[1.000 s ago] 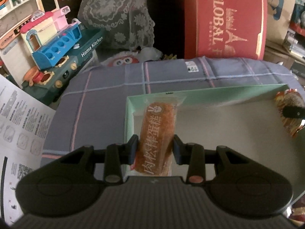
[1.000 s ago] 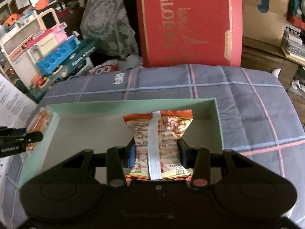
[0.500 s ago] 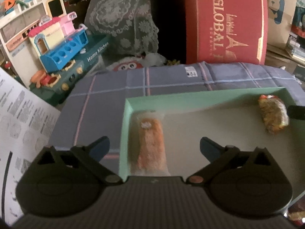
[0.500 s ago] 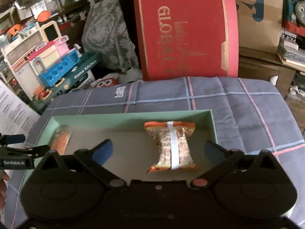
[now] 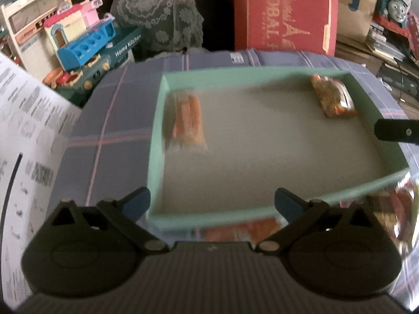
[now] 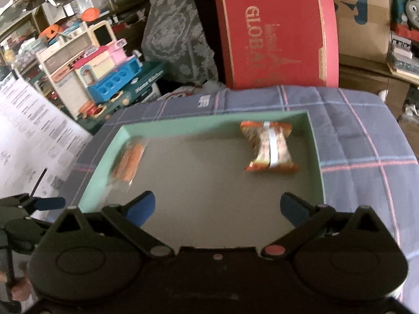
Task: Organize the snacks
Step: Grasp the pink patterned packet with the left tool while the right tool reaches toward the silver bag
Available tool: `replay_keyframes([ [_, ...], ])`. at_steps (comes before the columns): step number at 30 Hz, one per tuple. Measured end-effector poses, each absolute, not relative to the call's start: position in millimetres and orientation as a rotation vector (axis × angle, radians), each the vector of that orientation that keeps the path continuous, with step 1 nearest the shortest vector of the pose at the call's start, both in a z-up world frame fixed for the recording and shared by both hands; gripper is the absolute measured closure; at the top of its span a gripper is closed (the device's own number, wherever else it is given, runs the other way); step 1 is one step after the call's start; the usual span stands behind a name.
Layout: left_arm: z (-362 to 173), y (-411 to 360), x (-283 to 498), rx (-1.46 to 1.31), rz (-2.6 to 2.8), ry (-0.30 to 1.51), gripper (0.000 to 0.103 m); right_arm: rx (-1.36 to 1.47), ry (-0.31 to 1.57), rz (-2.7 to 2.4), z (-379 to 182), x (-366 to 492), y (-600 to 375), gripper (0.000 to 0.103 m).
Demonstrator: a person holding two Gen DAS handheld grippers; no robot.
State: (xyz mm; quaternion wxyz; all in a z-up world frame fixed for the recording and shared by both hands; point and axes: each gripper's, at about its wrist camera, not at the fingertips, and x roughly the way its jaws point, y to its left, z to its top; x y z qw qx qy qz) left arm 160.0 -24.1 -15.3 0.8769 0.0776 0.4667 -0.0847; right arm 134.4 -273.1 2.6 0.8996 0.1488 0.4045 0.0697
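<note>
A mint-green open box (image 5: 155,154) (image 6: 315,157) lies on a plaid cloth. Inside it, a long orange cake bar (image 5: 187,123) (image 6: 129,161) rests along the left wall. A crinkled orange snack packet (image 5: 333,96) (image 6: 269,147) rests near the far right corner. My left gripper (image 5: 212,204) is open over the box's near edge, with nothing between its fingers. My right gripper (image 6: 217,208) is open too, empty, hovering over the near part of the box. Each gripper shows at the edge of the other's view, the right gripper's finger (image 5: 395,132) and the left gripper (image 6: 39,204).
More wrapped snacks lie outside the box's near edge, an orange packet (image 5: 241,231) and a shiny packet (image 5: 400,209). A red gift box (image 6: 277,34) stands behind the cloth-covered surface. A toy kitchen set (image 6: 104,78) and a printed sheet (image 5: 23,136) are at the left.
Both grippers let go of their snacks, opened wide and drew back from them. The cake bar and the packet now lie loose in the box.
</note>
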Motion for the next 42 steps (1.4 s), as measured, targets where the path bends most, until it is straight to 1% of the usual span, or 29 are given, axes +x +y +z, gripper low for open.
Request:
replay_keyframes([
  [10, -36.4, -9.2, 92.3, 0.167, -0.185, 1.031, 0.000, 0.346, 0.917, 0.214, -13.9, 58.9, -259.7, 0.000],
  [18, -50.7, 9.3, 66.9, 0.144, -0.154, 1.063, 0.000, 0.388, 1.015, 0.240, -32.8, 6.5, -240.6, 0.000],
  [19, -51.4, 10.5, 66.0, 0.141, -0.153, 1.064, 0.000, 0.388, 1.020, 0.235, -34.3, -1.8, -238.3, 0.001],
  [20, -52.3, 12.3, 65.0, 0.135, -0.152, 1.067, 0.000, 0.385, 1.031, 0.233, -35.1, -7.3, -237.5, 0.006],
  [22, -54.1, 15.8, 64.7, 0.118, -0.151, 1.069, 0.000, 0.390, 1.061, 0.224, -37.1, -15.5, -236.7, 0.008],
  [23, -54.5, 17.1, 64.9, 0.110, -0.151, 1.067, 0.000, 0.395, 1.076, 0.217, -38.4, -19.7, -236.6, 0.016],
  [25, -54.8, 17.1, 67.7, 0.099, -0.152, 1.060, 0.000, 0.419, 1.106, 0.199, -42.2, -26.7, -236.9, 0.023],
  [28, -54.5, 13.2, 75.2, 0.075, -0.158, 1.049, 0.000, 0.446, 1.124, 0.159, -48.1, -37.4, -241.1, 0.025],
  [38, -70.3, 11.7, 107.8, 0.072, -0.022, 1.041, 0.000, 0.486, 1.180, 0.129, -57.4, -34.6, -232.5, 0.025],
  [40, -75.2, 13.2, 110.5, 0.093, -0.012, 1.044, 0.000, 0.493, 1.185, 0.118, -60.9, -31.1, -232.7, 0.031],
  [41, -77.5, 13.5, 110.7, 0.105, -0.015, 1.044, 0.000, 0.494, 1.183, 0.111, -62.3, -29.5, -232.5, 0.039],
  [42, -79.3, 13.9, 110.1, 0.117, -0.024, 1.043, 0.000, 0.494, 1.181, 0.102, -63.5, -27.8, -231.1, 0.042],
])
